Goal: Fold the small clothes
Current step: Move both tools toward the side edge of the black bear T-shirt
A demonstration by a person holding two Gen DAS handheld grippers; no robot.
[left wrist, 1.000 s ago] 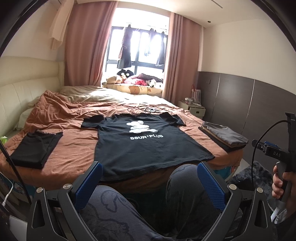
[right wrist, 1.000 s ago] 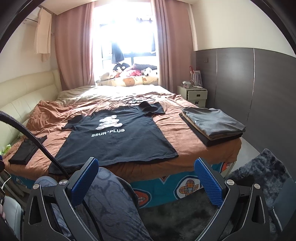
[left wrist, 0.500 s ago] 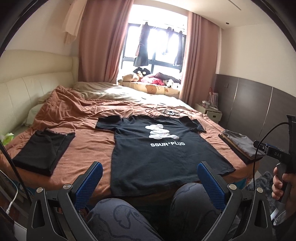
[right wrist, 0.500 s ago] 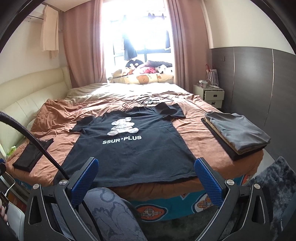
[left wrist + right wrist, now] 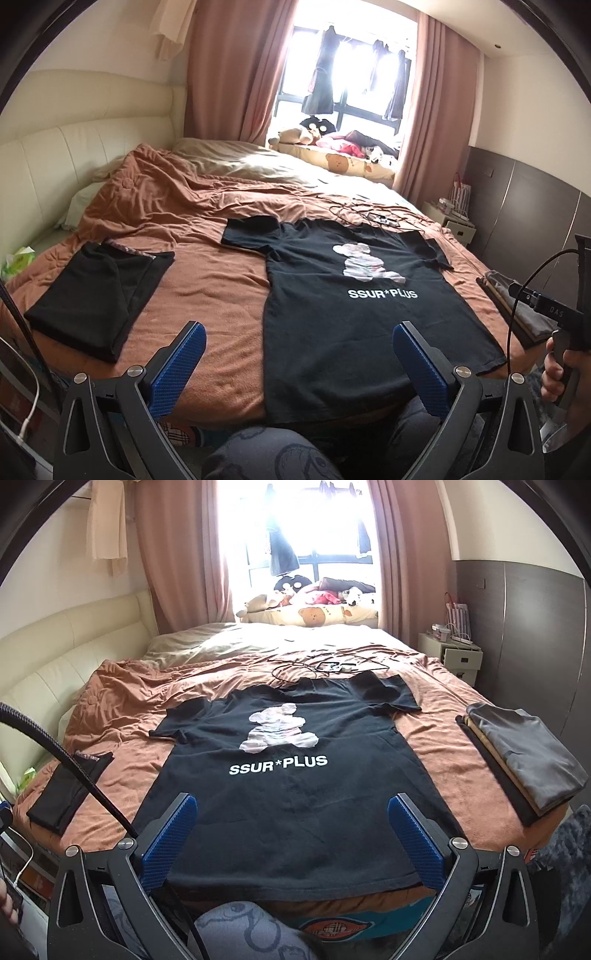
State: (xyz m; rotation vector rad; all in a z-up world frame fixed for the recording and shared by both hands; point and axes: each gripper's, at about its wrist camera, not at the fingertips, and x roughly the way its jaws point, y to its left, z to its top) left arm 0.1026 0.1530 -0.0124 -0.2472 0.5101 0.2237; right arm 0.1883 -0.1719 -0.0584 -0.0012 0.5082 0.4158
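Observation:
A black T-shirt with a pale bear print and the words SSUR*PLUS lies spread flat, front up, on the brown bedspread, its hem at the bed's near edge. My left gripper hovers open above the hem's left part with nothing between its blue pads. Over the hem's middle my right gripper is open too and holds nothing. A hand at the right edge of the left wrist view holds the right gripper's handle.
A folded black garment lies at the bed's left. A stack of folded grey and tan clothes sits at the right edge. Cables and a small device lie beyond the collar. A person's patterned knees are below.
Both grippers have moved forward and risen over the bed's near edge; the shirt now fills more of each view. Both stay open. The shirt has not moved.

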